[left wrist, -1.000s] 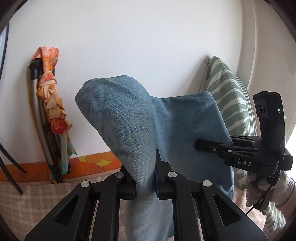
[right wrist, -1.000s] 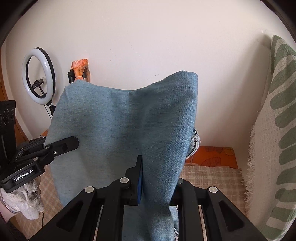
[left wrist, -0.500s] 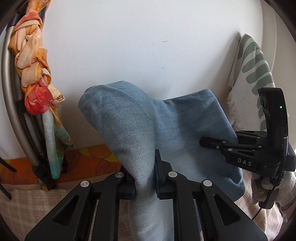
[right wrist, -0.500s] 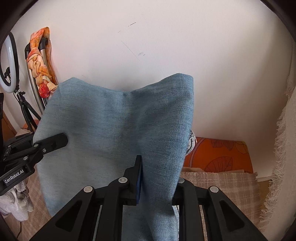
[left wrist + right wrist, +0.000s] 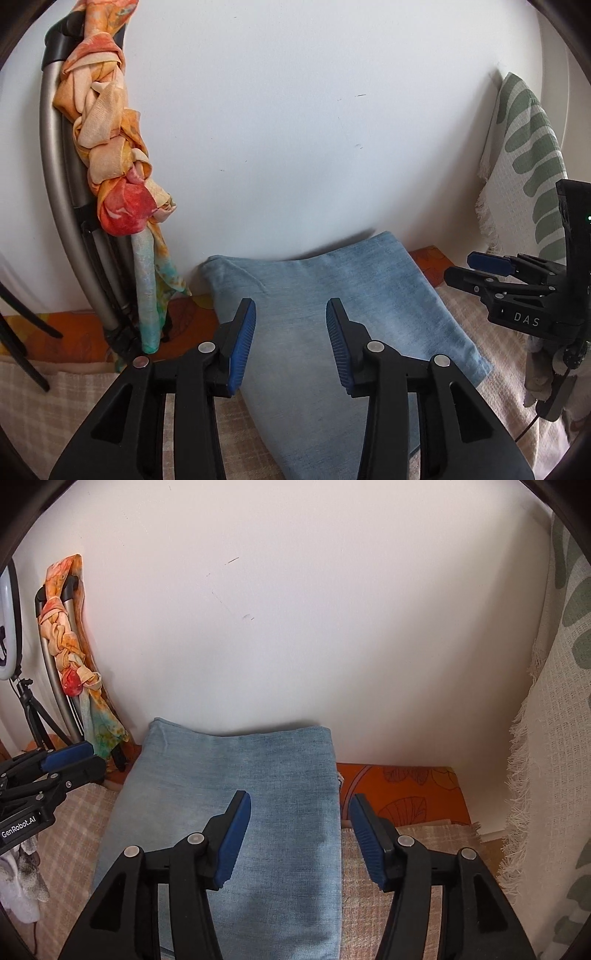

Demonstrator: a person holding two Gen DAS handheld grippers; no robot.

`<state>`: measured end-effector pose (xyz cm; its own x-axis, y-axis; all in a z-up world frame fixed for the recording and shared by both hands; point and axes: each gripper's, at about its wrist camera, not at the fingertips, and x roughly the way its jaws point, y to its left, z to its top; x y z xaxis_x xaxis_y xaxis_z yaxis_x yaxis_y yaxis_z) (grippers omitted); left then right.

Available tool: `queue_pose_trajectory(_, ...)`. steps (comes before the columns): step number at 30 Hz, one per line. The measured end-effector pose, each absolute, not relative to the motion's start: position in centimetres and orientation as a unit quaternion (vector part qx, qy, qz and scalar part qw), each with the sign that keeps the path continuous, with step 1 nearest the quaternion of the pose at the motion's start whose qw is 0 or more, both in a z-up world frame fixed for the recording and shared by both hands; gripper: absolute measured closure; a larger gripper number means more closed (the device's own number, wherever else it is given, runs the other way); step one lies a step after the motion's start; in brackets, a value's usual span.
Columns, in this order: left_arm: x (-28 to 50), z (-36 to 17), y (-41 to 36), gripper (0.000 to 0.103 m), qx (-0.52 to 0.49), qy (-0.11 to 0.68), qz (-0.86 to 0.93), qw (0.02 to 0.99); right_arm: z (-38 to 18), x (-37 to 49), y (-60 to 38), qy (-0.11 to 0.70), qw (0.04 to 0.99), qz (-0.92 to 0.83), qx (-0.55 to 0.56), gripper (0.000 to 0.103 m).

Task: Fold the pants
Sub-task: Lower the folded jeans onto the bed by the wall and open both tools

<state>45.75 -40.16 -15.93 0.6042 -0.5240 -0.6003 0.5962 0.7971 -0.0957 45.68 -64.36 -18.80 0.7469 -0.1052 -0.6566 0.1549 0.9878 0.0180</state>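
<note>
Pants (image 5: 332,295) in light blue denim lie folded flat on a beige checked cloth (image 5: 406,867), their far edge up against the white wall (image 5: 295,129), with an orange patterned cover (image 5: 399,794) showing beside and behind them. To the right hangs a cream throw with green leaf shapes (image 5: 524,155), fringed along its edge. At the left, a grey folding frame (image 5: 55,184) leans on the wall, wrapped in a knotted orange scarf (image 5: 110,147); a ring light on a tripod (image 5: 11,635) stands farther left. Both tools hover above the denim and grip nothing: the left gripper (image 5: 291,343) has its 2 blue-padded jaws spread wide over the middle of the fabric, and the right gripper (image 5: 301,838) is equally wide, straddling the fabric's right edge.
</note>
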Motion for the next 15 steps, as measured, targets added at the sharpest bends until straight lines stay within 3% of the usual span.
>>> queue_pose_trajectory(15,39.2,-10.4,-36.4,0.064,0.067,0.271,-0.33,0.902,-13.9,39.2,-60.8,0.322,0.944,-0.054,0.043,0.035)
